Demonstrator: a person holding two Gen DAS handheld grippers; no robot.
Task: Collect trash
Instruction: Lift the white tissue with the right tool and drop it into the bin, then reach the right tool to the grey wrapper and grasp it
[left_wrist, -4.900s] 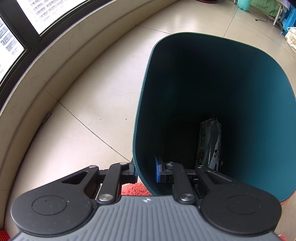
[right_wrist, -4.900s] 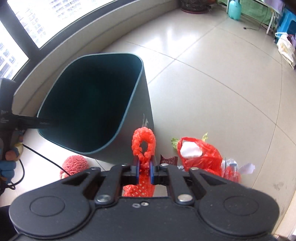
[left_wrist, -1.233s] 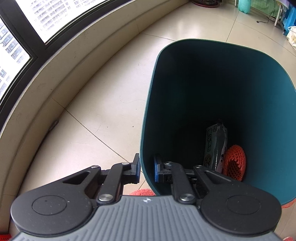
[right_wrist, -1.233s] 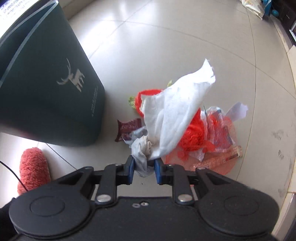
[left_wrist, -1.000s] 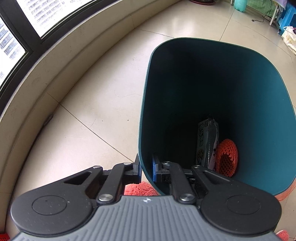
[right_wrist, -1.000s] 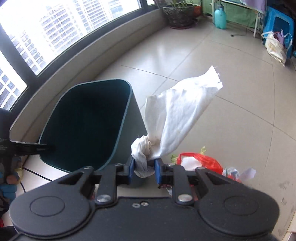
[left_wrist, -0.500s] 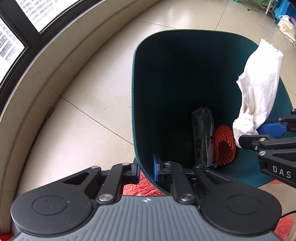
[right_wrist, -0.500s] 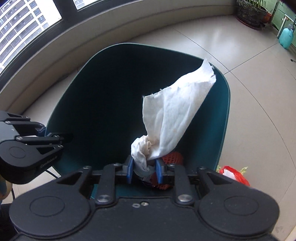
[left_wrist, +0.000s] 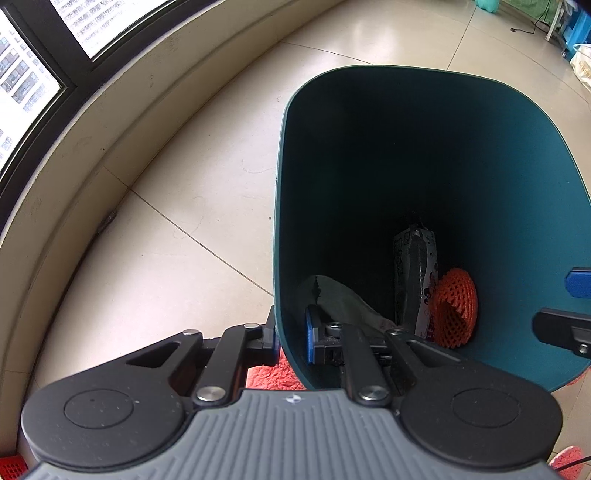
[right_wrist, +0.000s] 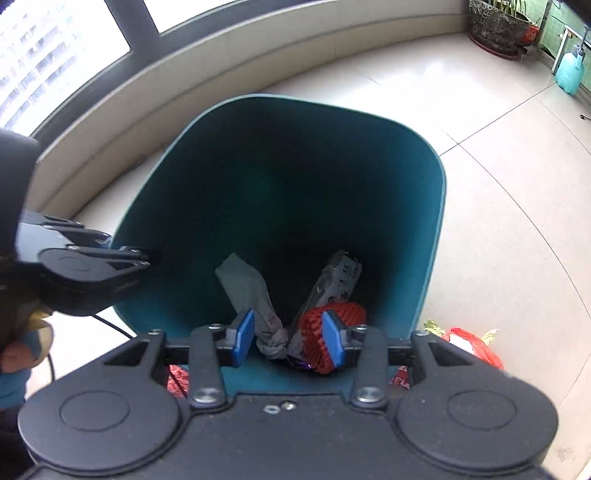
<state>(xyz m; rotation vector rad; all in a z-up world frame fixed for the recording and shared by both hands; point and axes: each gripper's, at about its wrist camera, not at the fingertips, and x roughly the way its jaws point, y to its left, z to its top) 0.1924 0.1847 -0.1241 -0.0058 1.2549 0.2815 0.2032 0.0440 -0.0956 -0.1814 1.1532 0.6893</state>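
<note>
Three items now lie in our bin (right_wrist: 436, 206): right gripper (right_wrist: 288, 341) has just spread, dropping the tissue (right_wrist: 255, 295) at 6 o'clock; left gripper (left_wrist: 291, 334) pinches the rim.

The bin (right_wrist: 424, 236) mouth is open across its middle and far side. The left tongs (left_wrist: 291, 334) grip the near-left rim, blocking that edge. The right tongs (right_wrist: 288, 341) hang over the near rim, jaws apart and just opened, nothing between them. The bin bottom is taken up by a tissue (right_wrist: 251, 291), a wrapper (right_wrist: 338, 280) and red foam netting (right_wrist: 314, 332). The tiled floor (left_wrist: 177, 206) toward the window is clear.
</note>
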